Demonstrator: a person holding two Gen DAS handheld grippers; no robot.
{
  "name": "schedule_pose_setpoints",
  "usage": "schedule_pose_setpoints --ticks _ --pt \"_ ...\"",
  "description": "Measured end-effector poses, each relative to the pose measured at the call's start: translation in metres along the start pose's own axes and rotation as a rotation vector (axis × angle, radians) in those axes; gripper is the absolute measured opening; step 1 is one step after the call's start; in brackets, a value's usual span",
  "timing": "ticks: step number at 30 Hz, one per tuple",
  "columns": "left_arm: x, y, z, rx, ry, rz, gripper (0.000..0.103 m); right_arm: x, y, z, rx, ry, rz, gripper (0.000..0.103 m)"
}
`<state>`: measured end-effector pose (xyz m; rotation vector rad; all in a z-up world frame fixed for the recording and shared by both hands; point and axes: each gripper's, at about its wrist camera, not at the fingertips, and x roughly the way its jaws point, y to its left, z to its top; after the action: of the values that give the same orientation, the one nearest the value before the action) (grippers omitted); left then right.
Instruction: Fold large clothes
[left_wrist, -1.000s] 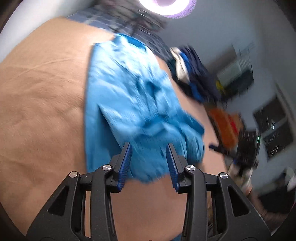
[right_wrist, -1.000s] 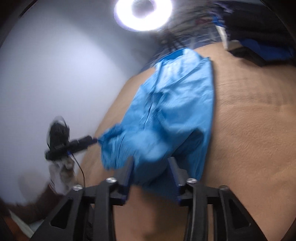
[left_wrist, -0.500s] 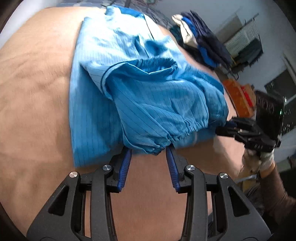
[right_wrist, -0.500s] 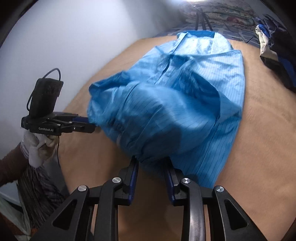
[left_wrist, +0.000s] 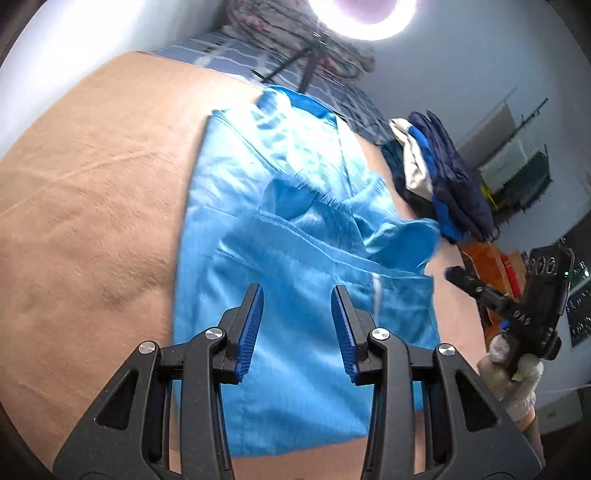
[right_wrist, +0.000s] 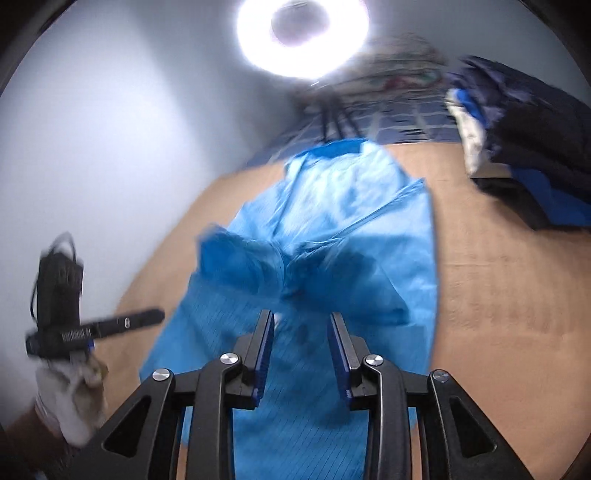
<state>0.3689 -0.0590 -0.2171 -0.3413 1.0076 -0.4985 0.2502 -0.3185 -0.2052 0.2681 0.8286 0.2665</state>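
A large bright blue garment (left_wrist: 295, 258) lies lengthwise on the tan blanket (left_wrist: 92, 221), collar at the far end, with both sleeves bunched across its middle (right_wrist: 288, 266). My left gripper (left_wrist: 297, 325) hovers open over the near part of the cloth with nothing pinched; in the right wrist view it (right_wrist: 147, 315) sits off the garment's left edge in a gloved hand (right_wrist: 70, 391). My right gripper (right_wrist: 302, 347) stands over the garment's lower middle, its jaws opening, with only flat cloth beneath them. In the left wrist view it (left_wrist: 452, 273) points at the garment's right edge.
A pile of dark blue and white clothes (left_wrist: 443, 184) (right_wrist: 517, 147) sits at the blanket's far right. A ring light (left_wrist: 362, 14) on a stand shines at the far end above checked bedding (left_wrist: 221, 48). An orange thing (left_wrist: 491, 258) lies beyond the right edge.
Half a second ago each gripper had a gathered sleeve end at its fingertips. Now the sleeves lie bunched on the garment's middle and both grippers stand free, farther over the cloth.
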Motion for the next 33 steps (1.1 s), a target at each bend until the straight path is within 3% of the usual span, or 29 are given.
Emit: schedule_pose_setpoints --ticks 2,4,8,14,25,27,29,33 --pt "-0.005 0.007 -0.002 0.019 -0.005 0.038 0.042 -0.005 -0.009 0.002 0.039 -0.007 0.004 0.038" --pt "-0.006 0.015 -0.008 0.047 -0.005 0.095 0.043 -0.012 -0.021 0.001 0.055 -0.008 0.002 0.049" --pt "0.004 0.046 -0.022 -0.007 0.052 0.101 0.043 -0.018 -0.046 -0.015 0.096 0.052 -0.003 0.050" --pt "0.003 0.053 -0.027 -0.006 0.063 0.074 0.043 -0.012 -0.084 -0.045 0.259 0.128 0.081 0.045" --pt "0.014 0.043 -0.029 0.013 0.106 0.076 0.042 0.000 -0.073 -0.056 0.217 0.194 0.101 0.033" --pt "0.013 0.042 -0.029 0.016 0.107 0.074 0.037 0.001 -0.072 -0.057 0.210 0.199 0.097 0.029" --pt "0.013 0.043 -0.029 0.018 0.113 0.070 0.018 0.001 -0.072 -0.058 0.207 0.201 0.095 0.026" --pt "0.011 0.039 -0.033 0.044 0.107 0.077 0.004 0.002 -0.068 -0.057 0.192 0.197 0.085 0.012"
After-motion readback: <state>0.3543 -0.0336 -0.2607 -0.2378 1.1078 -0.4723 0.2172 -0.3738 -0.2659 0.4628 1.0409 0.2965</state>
